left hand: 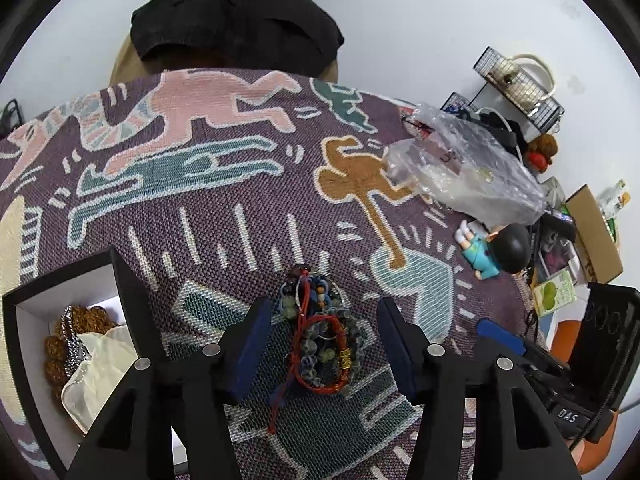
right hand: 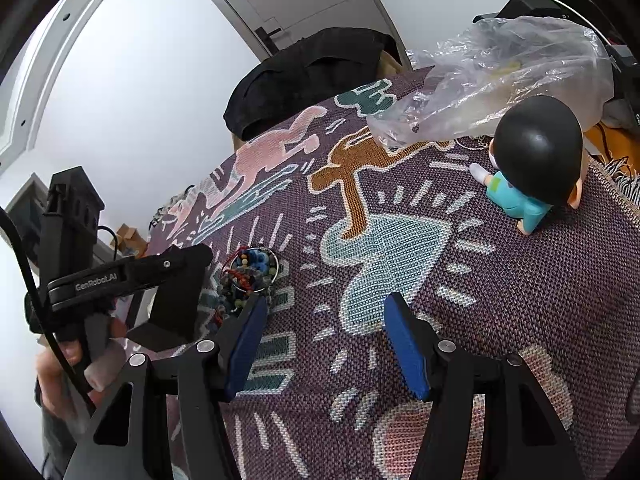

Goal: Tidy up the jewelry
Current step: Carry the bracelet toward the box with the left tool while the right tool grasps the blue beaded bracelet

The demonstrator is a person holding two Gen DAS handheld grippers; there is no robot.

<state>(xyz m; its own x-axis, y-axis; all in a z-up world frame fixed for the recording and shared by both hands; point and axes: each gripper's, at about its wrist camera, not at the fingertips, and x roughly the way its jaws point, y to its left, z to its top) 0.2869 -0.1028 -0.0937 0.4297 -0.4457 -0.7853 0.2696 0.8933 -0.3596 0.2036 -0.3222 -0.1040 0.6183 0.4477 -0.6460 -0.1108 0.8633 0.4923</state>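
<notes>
A tangled pile of bead bracelets [left hand: 322,334] with a red cord lies on the patterned woven cloth [left hand: 224,208]. My left gripper [left hand: 326,322] is open, its blue pads on either side of the pile just above it. A black box [left hand: 120,280] with white lining sits at the left and holds brown bead strings and a cream pouch [left hand: 100,364]. In the right wrist view the pile [right hand: 250,276] lies left of my right gripper [right hand: 326,322], which is open and empty over the cloth. The left gripper's body [right hand: 120,280] shows beside the pile.
A crumpled clear plastic bag [left hand: 464,168] lies at the cloth's right side, with a black-haired doll in a teal outfit [left hand: 496,252] next to it. Boxes, wire racks and clutter stand beyond the right edge. A black garment [left hand: 236,24] hangs behind the far edge.
</notes>
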